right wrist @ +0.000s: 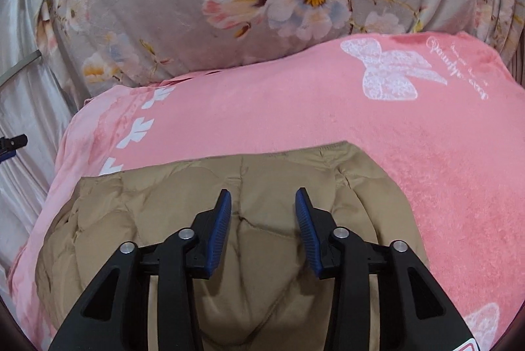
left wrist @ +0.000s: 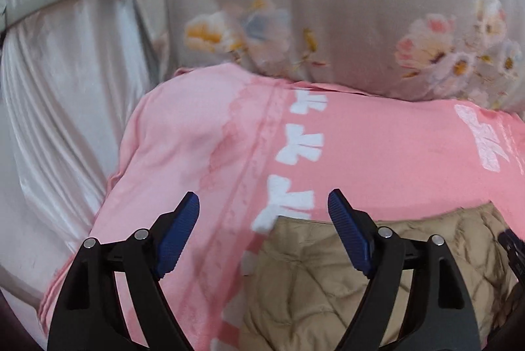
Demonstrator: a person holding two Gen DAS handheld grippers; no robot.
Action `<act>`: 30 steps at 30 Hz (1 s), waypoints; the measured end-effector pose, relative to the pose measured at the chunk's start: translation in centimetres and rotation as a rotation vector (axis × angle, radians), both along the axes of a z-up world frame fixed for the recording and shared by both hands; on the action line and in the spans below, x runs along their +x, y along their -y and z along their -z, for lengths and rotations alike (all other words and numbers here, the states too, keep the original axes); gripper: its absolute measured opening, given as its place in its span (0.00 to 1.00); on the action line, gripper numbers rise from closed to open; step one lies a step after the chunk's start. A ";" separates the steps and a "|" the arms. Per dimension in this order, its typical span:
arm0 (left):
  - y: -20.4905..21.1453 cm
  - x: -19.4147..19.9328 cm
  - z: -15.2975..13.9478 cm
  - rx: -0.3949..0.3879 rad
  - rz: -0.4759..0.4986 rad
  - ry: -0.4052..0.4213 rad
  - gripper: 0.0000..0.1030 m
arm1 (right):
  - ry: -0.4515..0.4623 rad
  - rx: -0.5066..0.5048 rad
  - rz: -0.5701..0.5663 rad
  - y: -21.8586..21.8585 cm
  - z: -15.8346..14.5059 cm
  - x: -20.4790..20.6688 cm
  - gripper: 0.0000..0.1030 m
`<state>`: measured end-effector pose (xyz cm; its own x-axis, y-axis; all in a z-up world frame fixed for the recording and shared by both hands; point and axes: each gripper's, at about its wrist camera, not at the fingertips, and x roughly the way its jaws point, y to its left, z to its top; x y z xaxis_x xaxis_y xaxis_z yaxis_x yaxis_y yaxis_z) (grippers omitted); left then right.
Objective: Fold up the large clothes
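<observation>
A tan quilted jacket lies flat on a pink blanket with white bows. In the left wrist view the jacket fills the lower right, its top-left corner between my fingers. My left gripper is open and empty, hovering over that corner and the pink blanket. My right gripper is open and empty above the middle of the jacket, near a vertical seam. The jacket's lower part is hidden by the grippers.
A grey floral quilt is bunched behind the pink blanket; it also shows in the left wrist view. White satin fabric hangs at the left. A black tip of the other gripper shows at the left edge.
</observation>
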<state>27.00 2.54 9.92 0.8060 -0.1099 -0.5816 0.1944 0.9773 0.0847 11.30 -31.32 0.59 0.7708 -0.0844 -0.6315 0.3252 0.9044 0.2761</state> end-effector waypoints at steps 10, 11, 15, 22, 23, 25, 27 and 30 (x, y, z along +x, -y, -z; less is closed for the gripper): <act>12.9 -1.2 7.7 0.096 0.162 -0.085 0.66 | -0.030 -0.144 -0.162 -7.8 -1.5 6.5 0.10; 13.6 -0.7 8.7 0.079 0.164 -0.113 0.66 | -0.042 -0.137 -0.166 -7.8 -1.0 7.0 0.10; 15.1 0.1 11.2 0.072 0.126 -0.138 0.66 | -0.099 -0.070 -0.157 -6.6 1.8 8.7 0.07; 14.4 1.6 13.8 -0.012 0.099 -0.163 0.71 | -0.097 0.052 -0.145 -5.0 4.6 9.2 0.01; 14.5 1.6 14.0 -0.009 0.096 -0.156 0.71 | -0.096 0.045 -0.143 -5.2 4.8 9.2 0.01; 14.7 1.6 14.4 0.000 0.091 -0.142 0.72 | -0.097 0.037 -0.139 -5.4 5.1 9.3 0.01; 14.8 1.6 14.7 0.004 0.085 -0.136 0.73 | -0.098 0.038 -0.138 -5.4 5.3 9.5 0.00; 15.0 1.8 15.1 0.013 0.081 -0.132 0.74 | -0.099 0.045 -0.137 -5.3 5.5 9.6 0.00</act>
<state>28.79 -12.50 -5.16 0.7111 -0.1632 -0.6838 0.2825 0.9571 0.0653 20.87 -25.99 -4.95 0.7070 0.0468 -0.7056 0.2276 0.9297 0.2897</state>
